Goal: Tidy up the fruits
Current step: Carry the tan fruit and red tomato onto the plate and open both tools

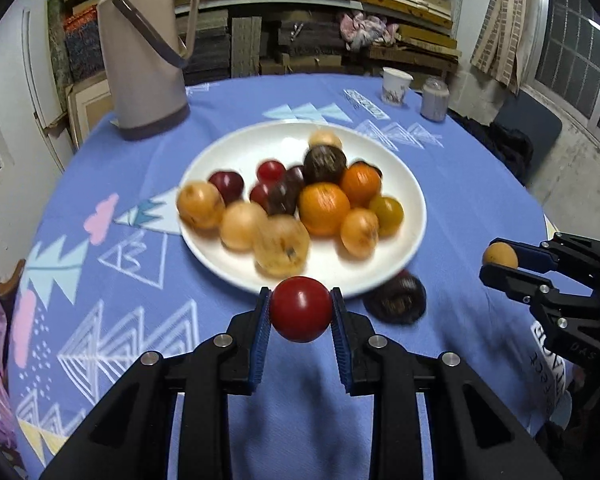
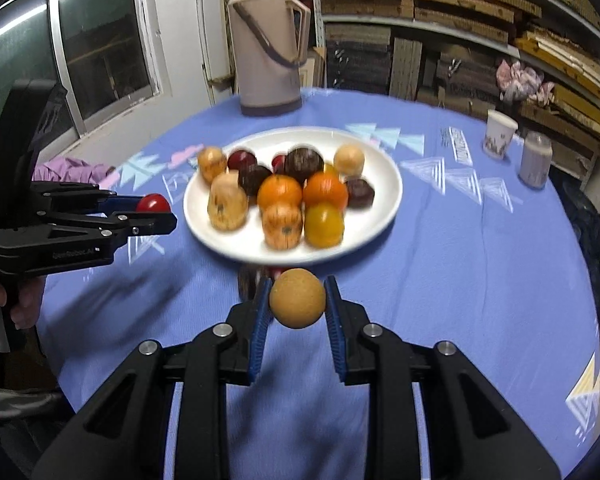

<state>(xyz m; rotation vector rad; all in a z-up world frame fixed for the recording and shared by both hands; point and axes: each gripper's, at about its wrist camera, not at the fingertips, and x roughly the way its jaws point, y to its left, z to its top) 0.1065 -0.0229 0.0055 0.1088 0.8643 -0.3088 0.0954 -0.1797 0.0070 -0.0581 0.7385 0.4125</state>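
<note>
A white plate (image 1: 414, 200) (image 2: 388, 184) in the middle of the blue tablecloth holds several fruits: orange, tan, yellow, dark red and dark brown ones. My left gripper (image 1: 301, 309) (image 2: 156, 211) is shut on a red round fruit (image 1: 301, 308) (image 2: 153, 202), held above the cloth just in front of the plate's near rim. My right gripper (image 2: 297, 303) (image 1: 498, 261) is shut on a tan round fruit (image 2: 297, 298) (image 1: 500, 255), off to the right of the plate. A dark brown fruit (image 1: 396, 299) (image 2: 247, 280) lies on the cloth beside the near rim.
A tall beige thermos (image 1: 144, 48) (image 2: 268, 40) stands at the table's far left. A paper cup (image 1: 396, 85) (image 2: 499, 134) and a small jar (image 1: 434, 98) (image 2: 535, 160) sit at the far right. Purple cloth (image 2: 72, 170) lies at the left edge. Shelves of stacked material fill the background.
</note>
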